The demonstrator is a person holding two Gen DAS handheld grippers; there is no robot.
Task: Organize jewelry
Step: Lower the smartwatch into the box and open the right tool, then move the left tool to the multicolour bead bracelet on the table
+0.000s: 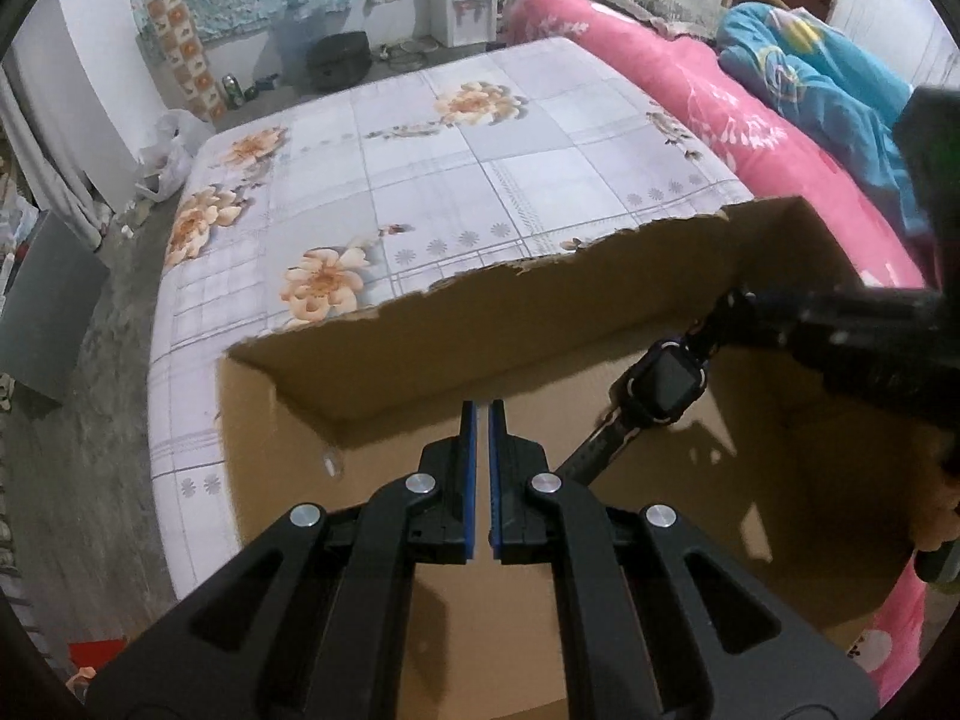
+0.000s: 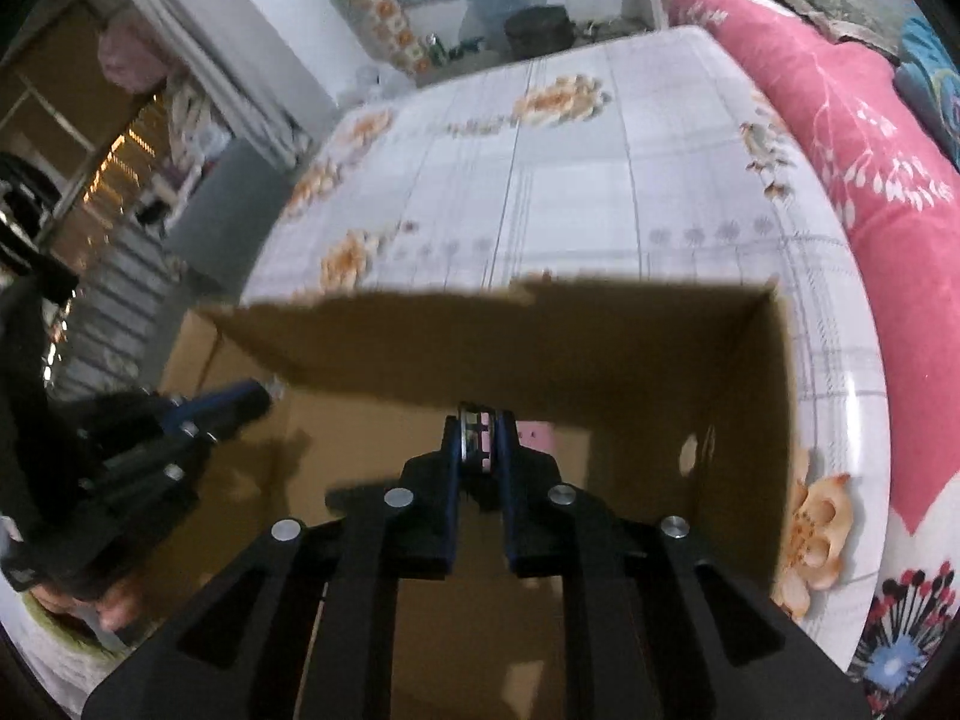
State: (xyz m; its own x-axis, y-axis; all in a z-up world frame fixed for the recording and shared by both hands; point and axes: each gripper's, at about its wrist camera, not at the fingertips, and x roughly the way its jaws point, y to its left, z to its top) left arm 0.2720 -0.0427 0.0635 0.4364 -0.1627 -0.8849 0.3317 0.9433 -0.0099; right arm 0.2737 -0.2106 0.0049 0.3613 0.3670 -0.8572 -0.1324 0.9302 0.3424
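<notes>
Bed [image 1: 420, 138] carries cardboard box [image 1: 540, 324]. Right gripper [image 2: 483, 438] pinches watch [image 1: 660, 384] by strap: light, floppy, dangling. Left gripper [image 1: 482, 420] closed, empty.

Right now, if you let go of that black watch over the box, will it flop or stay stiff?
The watch would probably flop: its strap hangs loosely below the square face while the right gripper pinches the other end. It looks light for its size, dangling from a narrow pinch. It likely wouldn't roll, and the cardboard box has walls around it.
</notes>
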